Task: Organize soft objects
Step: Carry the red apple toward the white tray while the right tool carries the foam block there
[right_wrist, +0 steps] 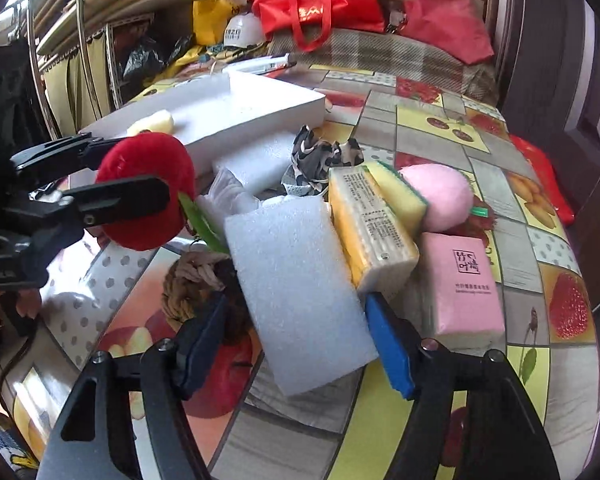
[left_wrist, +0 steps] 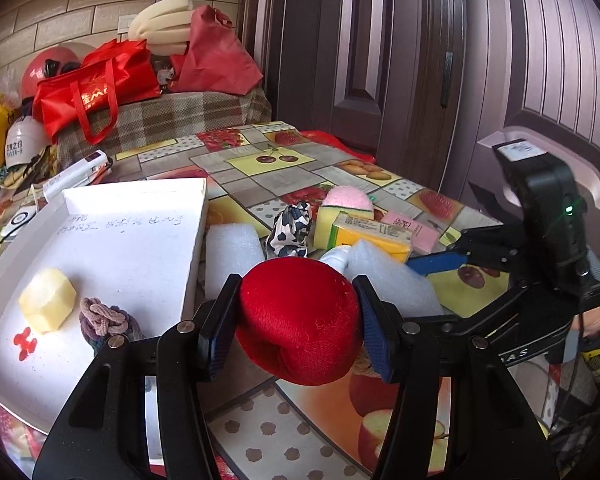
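Note:
My left gripper (left_wrist: 296, 316) is shut on a red plush ball (left_wrist: 300, 320) and holds it above the table, just right of the white foam tray (left_wrist: 132, 248). The tray holds a pale yellow sponge (left_wrist: 48, 306) and a bundle of hair ties (left_wrist: 102, 320). The ball also shows in the right wrist view (right_wrist: 148, 188). My right gripper (right_wrist: 296, 336) is shut on a white foam block (right_wrist: 296, 300). Beyond it lie a yellow tissue pack (right_wrist: 372, 228), a yellow-green sponge (right_wrist: 400, 192), a pink plush ball (right_wrist: 440, 196), a pink tissue pack (right_wrist: 464, 284), and a patterned cloth (right_wrist: 316, 156).
A second foam block (right_wrist: 260, 156) lies next to the tray. A coil of rope (right_wrist: 188, 284) sits left of my right gripper. Red bags (left_wrist: 100, 84), helmets and clutter fill the back. A dark door (left_wrist: 420, 60) stands to the right. The fruit-print tablecloth (left_wrist: 260, 160) covers the table.

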Motion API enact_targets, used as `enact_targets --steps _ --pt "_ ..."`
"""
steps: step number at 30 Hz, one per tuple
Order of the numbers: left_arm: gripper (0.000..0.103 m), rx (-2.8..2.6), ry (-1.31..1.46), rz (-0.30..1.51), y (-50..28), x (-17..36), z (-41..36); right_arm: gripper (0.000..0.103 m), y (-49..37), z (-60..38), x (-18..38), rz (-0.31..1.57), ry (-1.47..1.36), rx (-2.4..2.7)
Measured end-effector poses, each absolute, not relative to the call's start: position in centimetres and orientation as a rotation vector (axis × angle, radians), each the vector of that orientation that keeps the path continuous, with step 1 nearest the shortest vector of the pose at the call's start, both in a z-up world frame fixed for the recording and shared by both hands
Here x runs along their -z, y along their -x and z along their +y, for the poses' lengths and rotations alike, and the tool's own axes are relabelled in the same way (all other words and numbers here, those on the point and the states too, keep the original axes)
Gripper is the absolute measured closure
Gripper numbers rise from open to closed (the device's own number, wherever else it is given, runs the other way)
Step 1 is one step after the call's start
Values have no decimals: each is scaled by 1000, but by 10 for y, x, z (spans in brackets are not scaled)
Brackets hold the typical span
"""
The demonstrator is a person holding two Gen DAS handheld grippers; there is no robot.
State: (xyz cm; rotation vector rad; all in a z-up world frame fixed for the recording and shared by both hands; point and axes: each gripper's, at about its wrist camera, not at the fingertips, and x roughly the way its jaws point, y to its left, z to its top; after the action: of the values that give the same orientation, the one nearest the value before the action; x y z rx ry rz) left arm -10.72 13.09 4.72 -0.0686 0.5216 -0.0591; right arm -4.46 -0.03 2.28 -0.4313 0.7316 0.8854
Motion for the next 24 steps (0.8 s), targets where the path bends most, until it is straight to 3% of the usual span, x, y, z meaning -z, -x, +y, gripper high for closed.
enact_targets --steps 1,2,18,24 --pt "48 60 75 517 108 -47 132 36 44 0 -23 738 427 -888" --pt "48 62 81 513 109 -48 132 46 43 -1 -22 746 418 -895" --pt "47 123 231 407 125 -57 147 46 52 -58 -59 527 49 -961" --pt "47 110 264 399 126 -56 155 44 33 -58 -57 597 -8 -885"
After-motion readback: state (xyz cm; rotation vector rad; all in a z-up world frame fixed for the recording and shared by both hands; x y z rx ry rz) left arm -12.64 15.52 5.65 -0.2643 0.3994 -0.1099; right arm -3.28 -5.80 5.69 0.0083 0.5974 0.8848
